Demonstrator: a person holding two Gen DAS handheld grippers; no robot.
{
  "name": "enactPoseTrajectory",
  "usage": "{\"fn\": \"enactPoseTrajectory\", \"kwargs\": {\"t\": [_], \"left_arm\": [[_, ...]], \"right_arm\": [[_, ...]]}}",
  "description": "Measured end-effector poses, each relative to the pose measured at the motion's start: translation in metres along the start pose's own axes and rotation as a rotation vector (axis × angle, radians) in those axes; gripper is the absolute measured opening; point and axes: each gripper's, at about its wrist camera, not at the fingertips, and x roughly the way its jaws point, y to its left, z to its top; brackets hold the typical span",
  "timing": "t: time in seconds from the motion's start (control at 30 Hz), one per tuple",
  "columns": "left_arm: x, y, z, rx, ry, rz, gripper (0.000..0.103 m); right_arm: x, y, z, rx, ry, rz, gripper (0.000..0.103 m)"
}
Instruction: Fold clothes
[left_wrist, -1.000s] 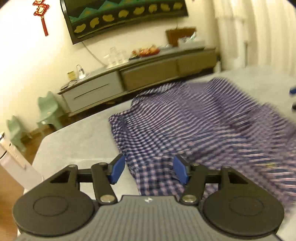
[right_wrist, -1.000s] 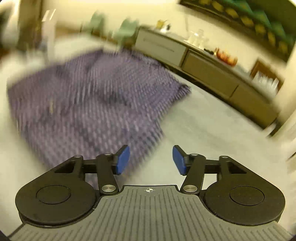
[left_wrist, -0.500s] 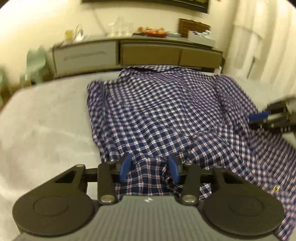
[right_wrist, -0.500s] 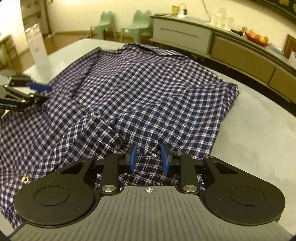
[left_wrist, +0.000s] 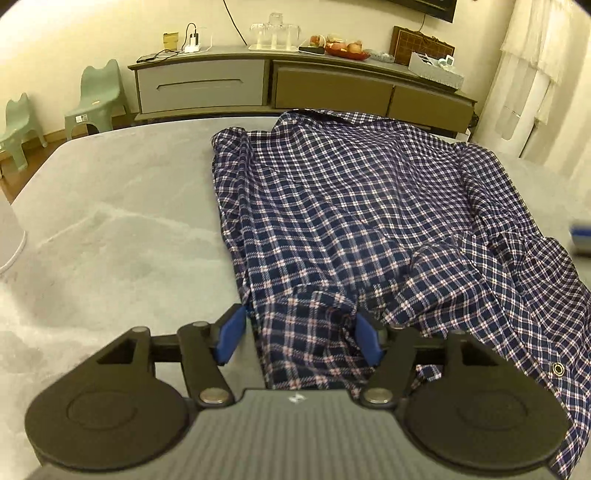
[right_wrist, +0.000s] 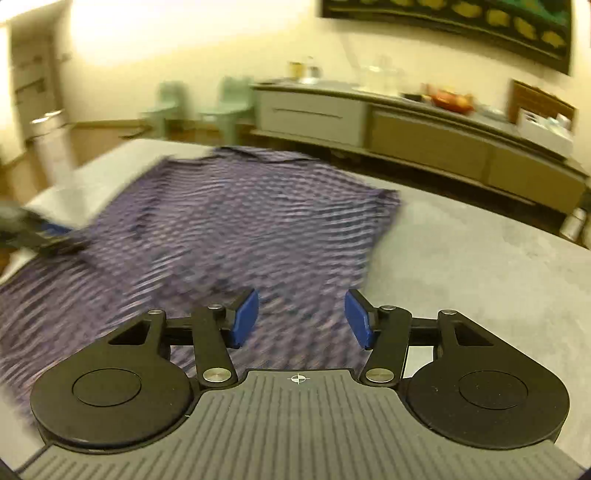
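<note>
A navy plaid shirt (left_wrist: 354, 206) lies spread and rumpled on the grey cloth-covered surface (left_wrist: 110, 229). My left gripper (left_wrist: 299, 334) sits low at the shirt's near hem. Its jaws are opening, with a loose fold of the hem between the blue pads (left_wrist: 231, 334) and neither pad pressing on it. In the blurred right wrist view, my right gripper (right_wrist: 301, 319) hovers over the shirt (right_wrist: 240, 229) near its other hem corner. Its jaws are also opening and nothing is pinched between them. Each gripper shows at the edge of the other's view: the left gripper (right_wrist: 48, 236) and the right gripper (left_wrist: 580, 240).
A long low sideboard (left_wrist: 303, 85) with glasses and a fruit bowl stands beyond the far edge. Two green child chairs (left_wrist: 96, 99) stand at the back left. A white object (left_wrist: 9, 240) is at the left edge, and curtains (left_wrist: 535, 74) hang at the right.
Half a second ago both grippers were pinched narrow on folds of the hem. Both have since widened and let the cloth drop. The right gripper has drawn back; its view is blurred.
</note>
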Motion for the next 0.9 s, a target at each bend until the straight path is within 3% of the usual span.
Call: {"fn": "enactPoseTrajectory", "kwargs": {"t": [0.1,0.17,0.3,0.47,0.57,0.63,0.7,0.77,0.87,0.9], "left_arm": [[-0.001,-0.007,-0.003,0.006,-0.006,0.016,0.065],[-0.003,-0.018,-0.006,0.021,-0.006,0.008,0.063],[-0.009,-0.056,-0.018,0.124,-0.002,-0.063,0.063],[-0.019,-0.102,-0.031,0.192,0.019,-0.195,0.064],[-0.019,-0.106,-0.029,0.179,0.036,-0.185,0.065],[-0.018,-0.099,-0.022,0.143,0.060,-0.180,0.066],[-0.022,-0.092,-0.017,0.128,0.078,-0.190,0.065],[-0.037,-0.090,-0.012,0.187,0.065,-0.214,0.064],[-0.072,-0.083,-0.001,0.298,-0.063,-0.188,0.071],[-0.078,-0.081,0.006,0.344,-0.107,-0.155,0.080]], "right_arm": [[-0.011,0.033,-0.032,-0.105,0.096,0.100,0.054],[-0.014,0.041,-0.056,-0.147,0.115,0.071,0.055],[-0.030,0.025,-0.065,-0.104,0.134,0.045,0.056],[-0.067,0.004,-0.087,-0.055,0.211,-0.031,0.060],[-0.089,-0.004,-0.101,0.004,0.243,-0.080,0.064],[-0.085,-0.004,-0.097,0.022,0.243,-0.093,0.070],[-0.074,-0.003,-0.087,0.034,0.240,-0.086,0.084],[-0.063,-0.008,-0.077,0.051,0.253,-0.040,0.082],[-0.069,-0.033,-0.046,0.099,0.185,0.025,0.077],[-0.073,-0.047,-0.034,0.122,0.145,0.033,0.079]]}}
